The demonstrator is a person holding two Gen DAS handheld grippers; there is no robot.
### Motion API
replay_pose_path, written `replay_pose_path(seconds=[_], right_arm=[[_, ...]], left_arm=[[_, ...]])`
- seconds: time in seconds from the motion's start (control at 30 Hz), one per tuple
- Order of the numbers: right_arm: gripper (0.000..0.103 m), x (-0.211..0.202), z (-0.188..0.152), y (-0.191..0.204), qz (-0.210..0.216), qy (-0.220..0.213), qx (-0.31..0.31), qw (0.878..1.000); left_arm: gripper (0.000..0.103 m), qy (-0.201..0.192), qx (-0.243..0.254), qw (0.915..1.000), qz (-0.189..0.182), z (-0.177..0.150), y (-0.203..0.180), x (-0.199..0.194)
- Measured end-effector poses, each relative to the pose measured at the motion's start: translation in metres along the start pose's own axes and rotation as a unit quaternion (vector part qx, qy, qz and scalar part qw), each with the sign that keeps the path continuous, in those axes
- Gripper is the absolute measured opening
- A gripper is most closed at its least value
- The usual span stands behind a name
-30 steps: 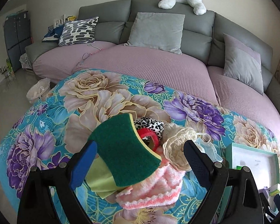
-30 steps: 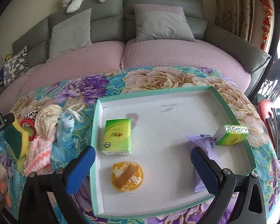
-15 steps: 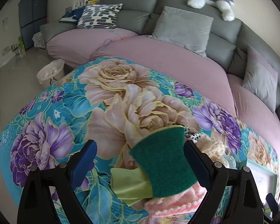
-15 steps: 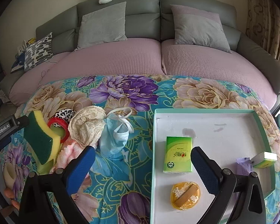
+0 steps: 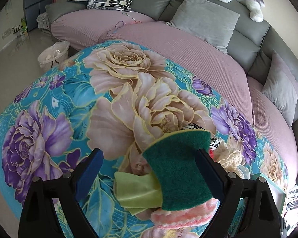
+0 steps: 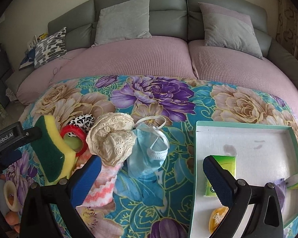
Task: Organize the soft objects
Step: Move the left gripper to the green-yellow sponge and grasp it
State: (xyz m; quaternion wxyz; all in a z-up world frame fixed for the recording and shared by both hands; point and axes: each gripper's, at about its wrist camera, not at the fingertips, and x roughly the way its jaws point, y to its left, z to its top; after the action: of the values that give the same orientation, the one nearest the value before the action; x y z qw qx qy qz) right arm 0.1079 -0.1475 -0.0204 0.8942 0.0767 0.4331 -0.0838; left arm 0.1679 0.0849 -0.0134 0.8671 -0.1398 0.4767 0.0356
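In the left wrist view the left gripper [image 5: 149,170] stood with its jaws spread wide and nothing clamped; the green-faced sponge [image 5: 178,170] lay just inside its right finger, apparently touching that pad, while the other pad was well clear of it. The sponge was propped on the pile of soft things at the near right of the floral cloth [image 5: 69,103], over a pale green cloth [image 5: 137,192] and a pink knitted piece [image 5: 180,216], its long axis running roughly along the fingers and away from the camera. To take it, I judged, the jaws would need to shift right so the sponge sat centred across its short side. No writing was legible here. In the right wrist view the right gripper [image 6: 151,174] was likewise wide open and empty, hovering over the cloth between the pile and the teal-rimmed tray [image 6: 194,158]. A blue face mask [image 6: 149,154] and a cream lace bundle [image 6: 113,140] lay just ahead and left of its fingers, the mask nearer. The sponge [image 6: 51,150] sat far left against the left tool, whose arm read "GenRobot.AI". The left hand was clearly nearer the sponge. A green packet [image 6: 222,176] in the tray bore print too small to read.
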Motion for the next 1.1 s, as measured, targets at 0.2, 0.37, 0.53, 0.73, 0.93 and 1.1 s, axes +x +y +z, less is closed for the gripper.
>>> replay_pose_path(seconds=[0.2, 0.37, 0.53, 0.73, 0.93, 1.1], right_arm=[[0.103, 0.011, -0.009, 0.000, 0.002, 0.015, 0.001, 1.000], [0.103, 0.009, -0.010, -0.001, 0.006, 0.014, 0.001, 1.000], [0.103, 0.009, -0.010, -0.005, 0.005, 0.017, 0.009, 1.000], [0.103, 0.010, -0.011, -0.008, 0.006, 0.019, 0.011, 1.000], [0.103, 0.011, -0.012, -0.008, 0.007, 0.022, 0.011, 1.000], [0.103, 0.012, -0.013, -0.007, 0.006, 0.024, 0.009, 1.000]], left_arm=[[0.094, 0.013, -0.013, 0.9997, -0.014, -0.006, -0.008, 0.004], [0.094, 0.009, 0.000, 0.9998, -0.019, -0.009, -0.019, 0.005], [0.094, 0.020, 0.021, 0.9991, -0.029, -0.015, -0.033, 0.011], [0.082, 0.027, 0.038, 0.9984, -0.032, -0.020, -0.043, 0.015], [0.050, 0.035, 0.032, 0.9975, -0.052, -0.021, -0.042, 0.017], [0.041, 0.033, 0.036, 0.9962, -0.073, -0.021, -0.043, 0.013]])
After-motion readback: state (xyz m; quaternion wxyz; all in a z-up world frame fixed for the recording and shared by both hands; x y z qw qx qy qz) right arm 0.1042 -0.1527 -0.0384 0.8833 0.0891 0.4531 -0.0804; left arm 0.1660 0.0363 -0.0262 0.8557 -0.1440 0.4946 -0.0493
